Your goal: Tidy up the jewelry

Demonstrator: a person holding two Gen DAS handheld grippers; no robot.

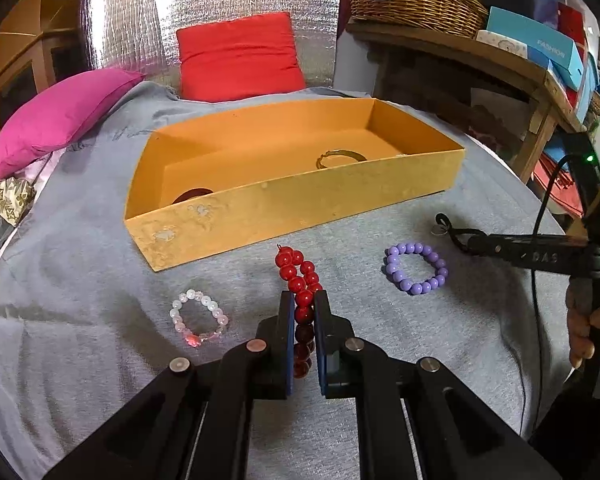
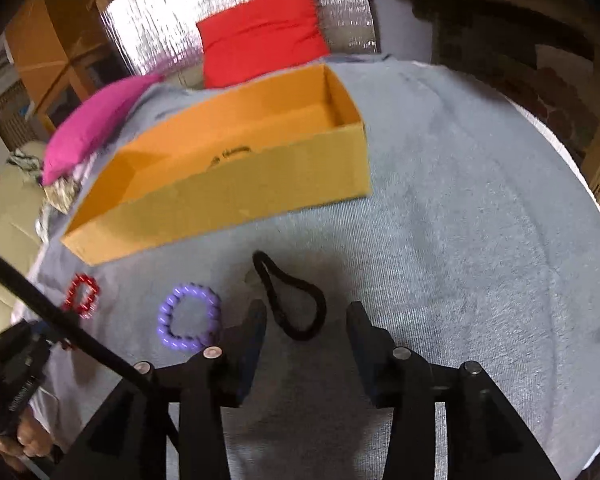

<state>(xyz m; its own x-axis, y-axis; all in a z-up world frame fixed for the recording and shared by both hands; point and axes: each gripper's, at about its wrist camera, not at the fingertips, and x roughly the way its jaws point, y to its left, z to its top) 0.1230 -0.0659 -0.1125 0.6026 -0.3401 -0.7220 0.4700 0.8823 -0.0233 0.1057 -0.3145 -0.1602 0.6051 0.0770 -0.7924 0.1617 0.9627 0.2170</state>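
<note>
Left gripper [image 1: 303,300] is clenching the red bracelet [image 1: 298,276] — right gripper [image 2: 306,312] is standing released, black loop [image 2: 290,300] lying between its fingers; box [image 1: 300,208] at 12 o'clock.

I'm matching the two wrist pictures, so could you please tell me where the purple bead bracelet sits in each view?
Left wrist view: the purple bead bracelet lies right of centre on the grey cloth, nearer than the orange box.
Right wrist view: the purple bead bracelet lies lower left, left of the black cord loop.
Shared landmark: the orange box.
</note>
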